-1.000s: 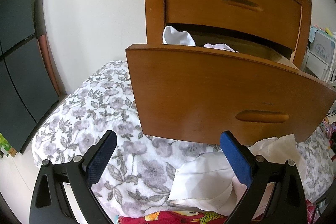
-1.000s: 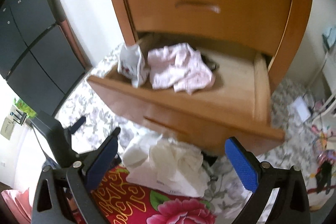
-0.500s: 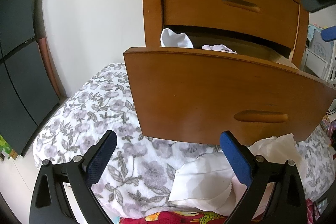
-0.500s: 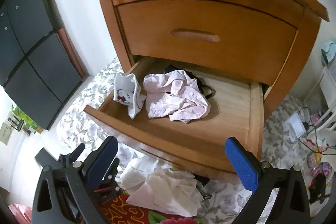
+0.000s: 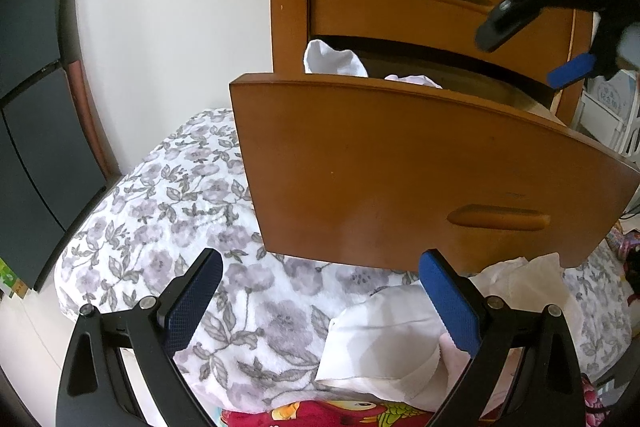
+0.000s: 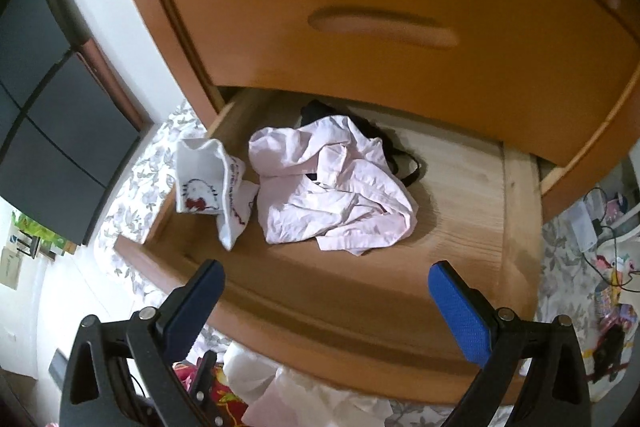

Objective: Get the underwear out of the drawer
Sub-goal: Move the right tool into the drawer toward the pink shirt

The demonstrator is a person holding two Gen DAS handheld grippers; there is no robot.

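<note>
Drawer: the lower drawer (image 6: pixel 360 291) stands pulled open over a floral blanket (image 5: pixel 168 211).
Underwear: a crumpled pink garment (image 6: pixel 332 187) lies mid-drawer, beside a white cartoon-print piece (image 6: pixel 208 183).
Right hand-held gripper (image 6: pixel 326 301): jaws wide apart, empty, above the drawer's front edge.
Left hand-held gripper (image 5: pixel 320 297): wide open, holding nothing, below the drawer front.

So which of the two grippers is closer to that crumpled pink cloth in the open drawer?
The right. The right gripper hangs open over the drawer's front edge, above the pink cloth; the left gripper sits lower, outside the drawer front.

pale pink underwear (image 6: pixel 332 187), orange-brown drawer (image 6: pixel 360 291) (blue pads)
</note>
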